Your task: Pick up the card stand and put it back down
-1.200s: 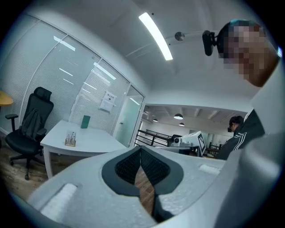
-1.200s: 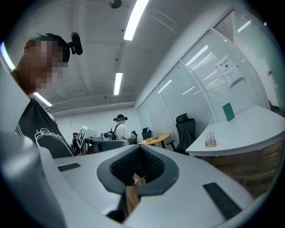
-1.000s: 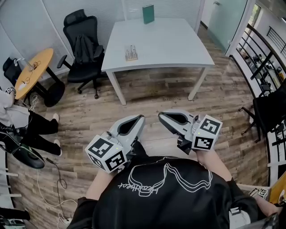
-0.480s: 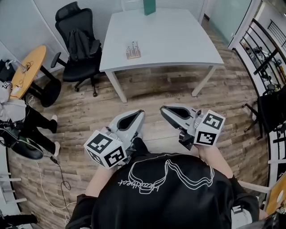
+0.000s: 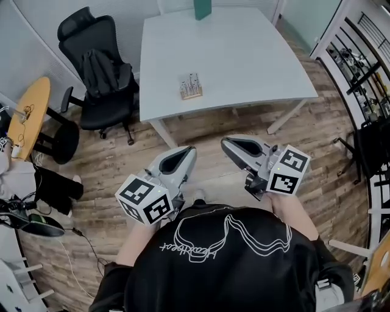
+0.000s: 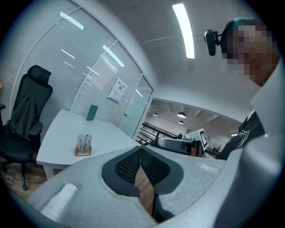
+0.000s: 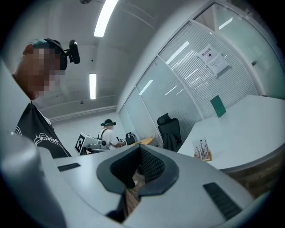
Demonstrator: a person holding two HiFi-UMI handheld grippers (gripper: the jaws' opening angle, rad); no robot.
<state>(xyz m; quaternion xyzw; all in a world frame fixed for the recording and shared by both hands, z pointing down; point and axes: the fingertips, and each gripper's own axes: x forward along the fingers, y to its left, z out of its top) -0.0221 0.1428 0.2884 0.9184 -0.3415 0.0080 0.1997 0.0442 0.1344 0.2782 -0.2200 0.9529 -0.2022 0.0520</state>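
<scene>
The person holds two grippers low over the wood floor [image 5: 116,167]. The left gripper [image 5: 187,153] and the right gripper [image 5: 226,145] each have their jaws pressed together on nothing (the ribbed pads meet at the tips). One card stand [image 5: 191,87] sits well ahead of both, near the closer edge of the single white table [image 5: 256,55]. One green upright block [image 5: 202,8] stands farther ahead, at the table's far edge. One black chair [image 5: 97,67] is ahead and to the left of the left gripper.
</scene>
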